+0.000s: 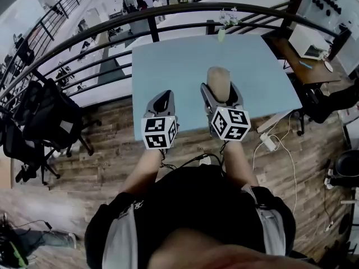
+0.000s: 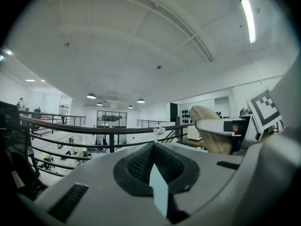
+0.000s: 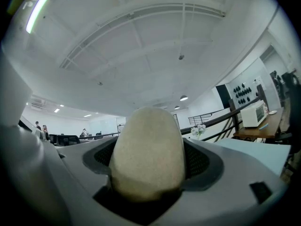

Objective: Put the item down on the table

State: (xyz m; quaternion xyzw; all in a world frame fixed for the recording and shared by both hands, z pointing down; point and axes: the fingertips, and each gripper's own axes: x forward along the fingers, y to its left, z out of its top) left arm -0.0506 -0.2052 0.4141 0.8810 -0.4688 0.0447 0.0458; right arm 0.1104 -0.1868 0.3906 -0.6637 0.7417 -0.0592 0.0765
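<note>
The item is a beige, rounded, egg-shaped lump (image 1: 218,80). My right gripper (image 1: 220,92) is shut on it, above the near part of the light blue table (image 1: 185,55). In the right gripper view the lump (image 3: 148,145) fills the space between the jaws and stands up past them, with the right gripper (image 3: 148,175) tilted toward the ceiling. My left gripper (image 1: 164,101) hovers beside it over the table's near edge, shut with nothing in it. The left gripper view shows its own jaws closed (image 2: 153,173), and the lump (image 2: 212,138) off to the right.
A dark metal railing (image 1: 168,15) curves behind the table. A small vase of flowers (image 1: 222,26) stands at the table's far edge. Black office chairs (image 1: 33,122) are at the left. A wooden desk with a white appliance (image 1: 308,41) and floor cables (image 1: 268,142) lie at the right.
</note>
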